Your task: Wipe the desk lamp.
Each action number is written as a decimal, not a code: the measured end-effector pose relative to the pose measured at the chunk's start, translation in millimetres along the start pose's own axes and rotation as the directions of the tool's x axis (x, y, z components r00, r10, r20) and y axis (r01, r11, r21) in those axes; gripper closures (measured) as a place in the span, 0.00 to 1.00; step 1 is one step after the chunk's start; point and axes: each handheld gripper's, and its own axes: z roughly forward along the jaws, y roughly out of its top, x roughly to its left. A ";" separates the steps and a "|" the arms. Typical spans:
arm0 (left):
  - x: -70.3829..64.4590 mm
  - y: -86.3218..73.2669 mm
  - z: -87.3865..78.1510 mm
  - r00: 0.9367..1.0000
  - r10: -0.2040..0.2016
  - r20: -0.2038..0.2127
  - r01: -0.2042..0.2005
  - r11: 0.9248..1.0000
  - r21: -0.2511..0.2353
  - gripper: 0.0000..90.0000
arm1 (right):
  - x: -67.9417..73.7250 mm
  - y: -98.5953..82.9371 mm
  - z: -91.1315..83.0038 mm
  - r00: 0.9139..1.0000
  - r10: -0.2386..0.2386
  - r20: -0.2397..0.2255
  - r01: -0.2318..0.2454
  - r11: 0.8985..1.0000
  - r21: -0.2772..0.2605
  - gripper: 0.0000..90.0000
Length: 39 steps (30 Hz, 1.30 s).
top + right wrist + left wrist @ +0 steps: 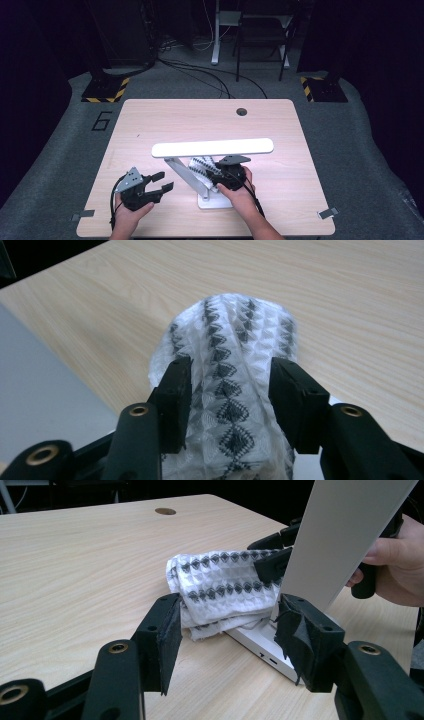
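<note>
We clamp the cloth [227, 390] in our right gripper [227, 405] on the lamp [212, 148] base at lower centre; our left gripper [161, 182], jaws apart, waits lower left, aimed at it.

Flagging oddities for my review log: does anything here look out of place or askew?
Mostly tidy. One oddity: the patterned cloth is bunched up on the base of the white desk lamp, gripped by the right claw. The pad on one jaw of the left claw looks frayed in the left gripper view.
</note>
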 end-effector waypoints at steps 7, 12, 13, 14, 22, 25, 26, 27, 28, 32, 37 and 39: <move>-0.2 -0.1 0.8 1.000 0.000 -0.003 0.000 1.000 -0.002 0.48 | -1.2 -4.8 -0.8 0.999 -0.036 0.007 0.035 0.999 0.022 0.85; 1.5 -0.4 0.6 1.000 -0.003 -0.009 0.003 1.000 -0.008 0.48 | -0.5 3.9 0.7 0.998 -0.056 -0.002 0.056 0.998 0.013 0.89; 2.0 -0.3 0.3 1.000 -0.003 -0.007 0.003 1.000 -0.005 0.48 | 0.0 6.9 1.2 0.998 -0.058 -0.002 0.058 0.998 0.010 0.89; 2.0 -0.4 0.3 1.000 -0.004 -0.008 0.004 1.000 -0.006 0.48 | 0.3 9.3 1.7 0.998 -0.060 -0.004 0.060 0.998 0.003 0.89; 2.7 -0.2 -1.5 1.000 -0.008 -0.008 0.007 1.000 -0.010 0.48 | 12.6 28.8 6.9 0.996 -0.079 -0.050 0.077 0.996 -0.048 0.89; 3.1 0.1 -2.3 1.000 -0.007 -0.010 0.007 1.000 -0.011 0.48 | 14.5 29.1 15.1 0.993 -0.098 -0.066 0.096 0.995 -0.024 0.89; 3.2 0.1 -2.5 1.000 -0.010 -0.012 0.009 1.000 -0.014 0.48 | 13.9 27.7 18.6 0.993 -0.098 -0.065 0.098 0.995 -0.011 0.89; 3.3 0.1 -2.7 1.000 -0.011 -0.013 0.011 1.000 -0.017 0.48 | 12.7 25.9 21.7 0.993 -0.102 -0.063 0.103 0.995 0.003 0.89; 3.9 0.3 -3.0 1.000 -0.008 -0.016 0.008 1.000 -0.017 0.48 | 11.8 23.9 23.8 0.993 -0.099 -0.060 0.100 0.995 0.015 0.88; 6.1 -0.3 -3.1 1.000 -0.013 -0.015 0.013 1.000 -0.013 0.48 | 10.3 20.7 24.0 0.994 -0.096 -0.048 0.098 0.995 0.030 0.84; 5.4 -0.6 -1.3 1.000 -0.007 -0.016 0.007 1.000 -0.005 0.48 | 8.9 20.8 20.8 0.995 -0.083 -0.047 0.084 0.996 0.028 0.73; 4.9 -1.6 0.5 1.000 -0.012 -0.020 0.011 1.000 -0.008 0.48 | 8.9 19.9 18.9 0.996 -0.085 -0.037 0.086 0.996 0.028 0.69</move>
